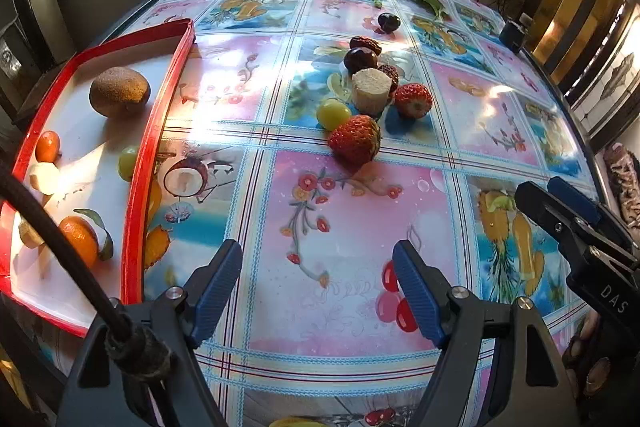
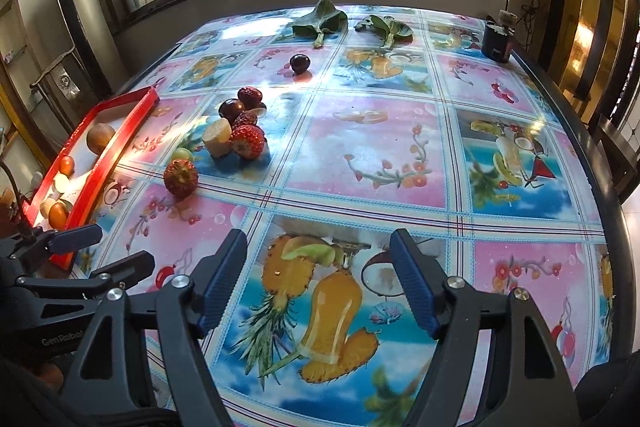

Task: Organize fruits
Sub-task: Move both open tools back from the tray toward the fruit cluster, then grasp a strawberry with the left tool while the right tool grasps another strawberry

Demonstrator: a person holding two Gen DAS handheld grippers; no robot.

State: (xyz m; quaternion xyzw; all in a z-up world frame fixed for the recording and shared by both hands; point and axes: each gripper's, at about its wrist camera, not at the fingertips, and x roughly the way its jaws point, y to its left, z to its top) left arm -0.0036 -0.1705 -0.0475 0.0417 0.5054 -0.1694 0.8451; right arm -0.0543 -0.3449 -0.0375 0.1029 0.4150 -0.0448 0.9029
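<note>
At the left edge of the table, a red tray (image 1: 138,163) holds a kiwi (image 1: 119,91), a small orange fruit (image 1: 47,146), a green grape (image 1: 128,163) against its right wall, and a tangerine (image 1: 80,239). The left gripper (image 1: 318,283) hovers low over the patterned tablecloth (image 1: 340,227), just right of the tray, jaws spread wide with nothing between them. Ahead of it and well apart lies a loose cluster: a near strawberry (image 1: 355,139), another green grape (image 1: 333,114), a banana piece (image 1: 371,89), a second strawberry (image 1: 413,100) and dark red dates (image 1: 361,59). Farther back sits a dark plum (image 1: 389,22). The right gripper (image 2: 320,283) is likewise wide open and empty, with the fruit cluster ahead to its left.
</note>
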